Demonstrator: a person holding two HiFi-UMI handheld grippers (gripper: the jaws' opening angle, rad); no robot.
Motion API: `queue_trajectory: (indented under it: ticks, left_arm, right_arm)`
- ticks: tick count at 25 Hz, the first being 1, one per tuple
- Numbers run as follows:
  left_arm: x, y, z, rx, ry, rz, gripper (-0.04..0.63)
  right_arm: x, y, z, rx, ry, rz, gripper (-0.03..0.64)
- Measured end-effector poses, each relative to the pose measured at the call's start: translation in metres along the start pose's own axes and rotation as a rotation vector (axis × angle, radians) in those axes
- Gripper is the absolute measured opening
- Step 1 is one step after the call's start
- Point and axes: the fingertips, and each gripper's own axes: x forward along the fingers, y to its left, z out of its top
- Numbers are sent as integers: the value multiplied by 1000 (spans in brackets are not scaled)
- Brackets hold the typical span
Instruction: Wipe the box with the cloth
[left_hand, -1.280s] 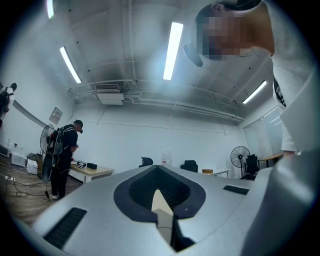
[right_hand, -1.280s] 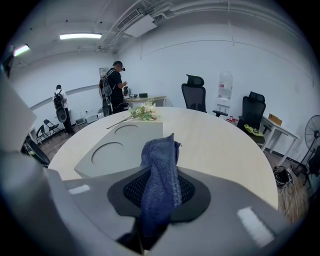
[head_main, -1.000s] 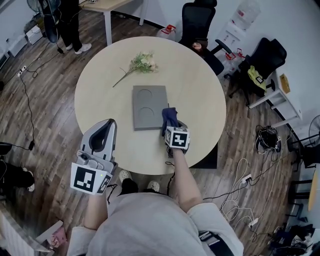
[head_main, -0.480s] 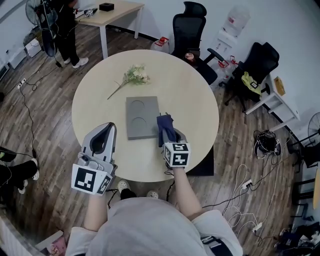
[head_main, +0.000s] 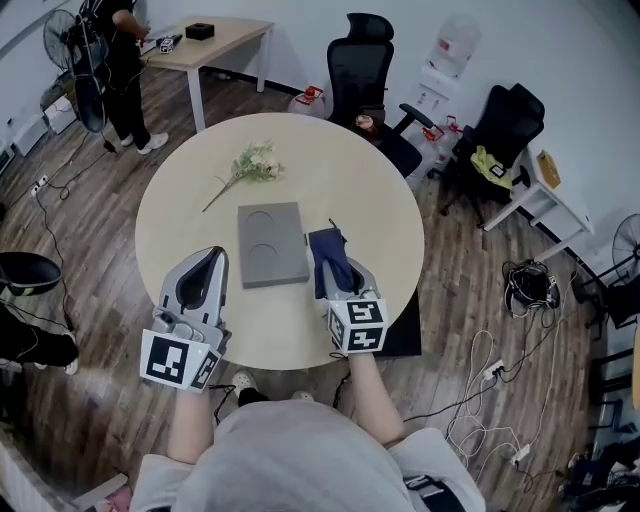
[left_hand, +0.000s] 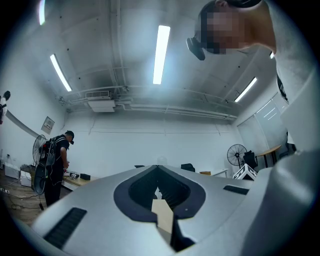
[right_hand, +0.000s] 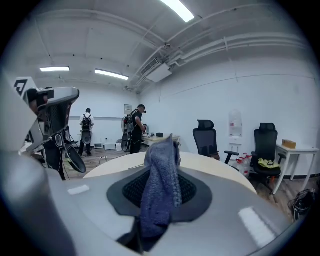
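**Cloth pinched in the right jaws, parked just off the box**

The grey box (head_main: 270, 243) is laid flat near the middle of the round counter (head_main: 380, 195), with two round dents seen in its top. A sprig of flowers (head_main: 250, 163) is lying at about 11 o'clock from the box, well apart from it.

The blue cloth (head_main: 328, 255) is clamped in the jaws of the right gripper (head_main: 338, 278). In the right gripper view it's bunched up and sticking out past the tips. It's held just beside the box at the 3 o'clock side; whether it's actually touching the box can't be told.

The left gripper (head_main: 203, 262) is held at roughly 7 o'clock from the box, over the counter's near edge. Its jaws are closed together with nothing in them.

Office chairs (head_main: 362, 60) are parked at 12 to 2 o'clock beyond the counter.
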Motion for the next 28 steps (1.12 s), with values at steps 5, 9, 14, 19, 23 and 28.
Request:
queue_trajectory:
  ticks: [5, 9, 14, 19, 23, 28]
  left_arm:
    - [2, -11, 6, 6, -15, 3, 8]
    - [2, -17, 10, 9, -25, 6, 8]
    - [0, -24, 17, 17, -41, 9, 8]
    - [-5, -32, 24, 28, -53, 17, 8]
    - [-8, -34, 31, 33, -59, 24, 8]
    - [-14, -40, 34, 37, -60, 28, 8]
  right_arm:
    - [-23, -5, 27, -26, -77, -1, 91]
    - [-39, -6, 48, -41, -132, 4, 91]
    - [-58, -5, 70, -37, -203, 11, 91]
    - [-81, -5, 91, -59, -268, 4, 91]
    - [-96, -3, 106, -75, -306, -1, 91]
    - [-109, -3, 110, -73, -333, 1, 91]
